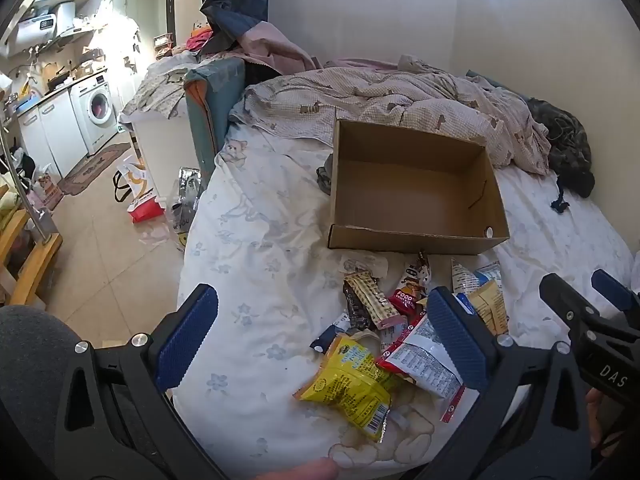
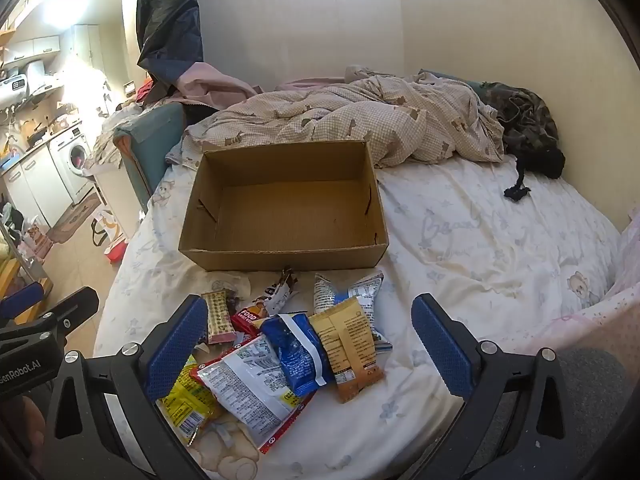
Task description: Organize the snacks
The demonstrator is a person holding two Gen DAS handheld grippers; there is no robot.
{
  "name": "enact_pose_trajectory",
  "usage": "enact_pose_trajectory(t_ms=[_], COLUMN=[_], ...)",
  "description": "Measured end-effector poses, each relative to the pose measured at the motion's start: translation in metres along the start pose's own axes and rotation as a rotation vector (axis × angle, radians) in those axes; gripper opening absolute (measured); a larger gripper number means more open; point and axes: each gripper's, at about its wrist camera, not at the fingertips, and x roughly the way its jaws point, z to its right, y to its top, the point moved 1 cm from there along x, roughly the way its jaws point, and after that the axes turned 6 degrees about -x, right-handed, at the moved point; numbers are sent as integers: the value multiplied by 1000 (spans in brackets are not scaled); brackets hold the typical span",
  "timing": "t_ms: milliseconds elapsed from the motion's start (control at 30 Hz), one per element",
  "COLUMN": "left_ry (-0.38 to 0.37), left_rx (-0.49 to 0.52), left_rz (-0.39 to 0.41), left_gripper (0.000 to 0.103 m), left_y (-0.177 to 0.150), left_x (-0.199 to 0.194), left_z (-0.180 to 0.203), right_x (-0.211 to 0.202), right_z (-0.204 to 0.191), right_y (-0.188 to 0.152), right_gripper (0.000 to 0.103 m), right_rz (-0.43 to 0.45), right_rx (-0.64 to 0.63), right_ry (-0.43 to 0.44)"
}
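An empty brown cardboard box stands open on the bed. A pile of snack packets lies in front of it: a yellow packet, a red-and-white packet, a blue packet, a tan packet and a beige bar. My left gripper is open and empty, above the near side of the pile. My right gripper is open and empty over the pile; it also shows at the right edge of the left wrist view.
A rumpled checked duvet and dark clothing lie behind the box by the wall. The bed's left edge drops to a floor with bags. A washing machine stands far left.
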Motion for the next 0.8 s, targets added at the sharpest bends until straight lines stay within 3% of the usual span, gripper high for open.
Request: enact_pose_trajectory(t_ms=[800], left_ry=[-5], left_rx=[-2], left_rz=[-1], left_gripper=[103], left_y=[0], left_x=[0], left_z=[0], right_x=[1], right_z=[1], right_y=[1], right_gripper=[103], right_rz=[-3], right_rx=[0], right_ry=[0])
